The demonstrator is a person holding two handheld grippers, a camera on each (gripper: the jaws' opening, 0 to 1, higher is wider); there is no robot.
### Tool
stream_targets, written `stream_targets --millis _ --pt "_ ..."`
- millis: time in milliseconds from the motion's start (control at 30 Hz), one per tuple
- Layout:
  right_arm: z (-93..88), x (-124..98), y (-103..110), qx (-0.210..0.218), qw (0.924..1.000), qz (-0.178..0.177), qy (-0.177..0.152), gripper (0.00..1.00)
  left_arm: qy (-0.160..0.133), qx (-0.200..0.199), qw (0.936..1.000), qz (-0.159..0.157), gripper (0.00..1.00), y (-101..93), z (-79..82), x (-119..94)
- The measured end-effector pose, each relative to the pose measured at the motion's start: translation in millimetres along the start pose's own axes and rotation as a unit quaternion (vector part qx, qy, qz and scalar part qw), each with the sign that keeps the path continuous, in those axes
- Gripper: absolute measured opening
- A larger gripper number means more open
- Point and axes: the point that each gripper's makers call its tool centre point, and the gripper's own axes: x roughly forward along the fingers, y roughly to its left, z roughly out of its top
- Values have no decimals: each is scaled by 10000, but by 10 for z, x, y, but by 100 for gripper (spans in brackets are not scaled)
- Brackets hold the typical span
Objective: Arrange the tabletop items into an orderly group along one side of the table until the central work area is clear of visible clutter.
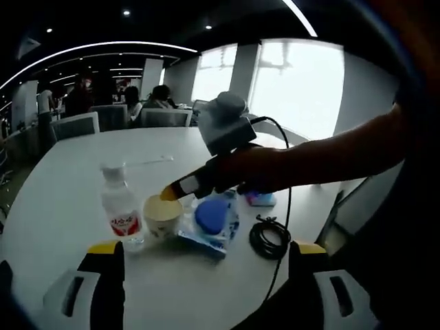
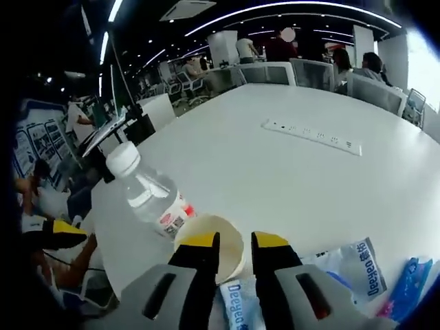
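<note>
A paper cup (image 1: pixel 163 214) stands on the white table (image 1: pixel 62 185) between a clear water bottle (image 1: pixel 120 206) with a red label and a blue-and-white packet (image 1: pixel 210 221). My right gripper (image 1: pixel 175 190), held by a person's arm, comes in from the right and meets the cup's rim. In the right gripper view its jaws (image 2: pixel 235 247) are nearly together on the rim of the cup (image 2: pixel 206 242), one inside and one outside. The bottle (image 2: pixel 148 192) leans just left of it. My left gripper (image 1: pixel 206 258) hangs wide open near the table's front, holding nothing.
A coiled black cable (image 1: pixel 269 237) lies right of the packet, with a small blue-pink item (image 1: pixel 260 199) behind it. A white power strip (image 2: pixel 313 136) lies farther out on the table (image 2: pixel 275 179). Wrapped packets (image 2: pixel 344 271) lie by my right jaw. Chairs and people surround the table.
</note>
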Motion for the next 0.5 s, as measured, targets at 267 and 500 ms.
stream_targets --millis 267,500 --pt "-68 -271 -64 83 9992 -11 -381 30 37 10 10000 -53 99 -25 26 62" --pt "-187 -637 -141 69 9976 -57 -687 42 56 -199 9997 -141 100 -49 59 165"
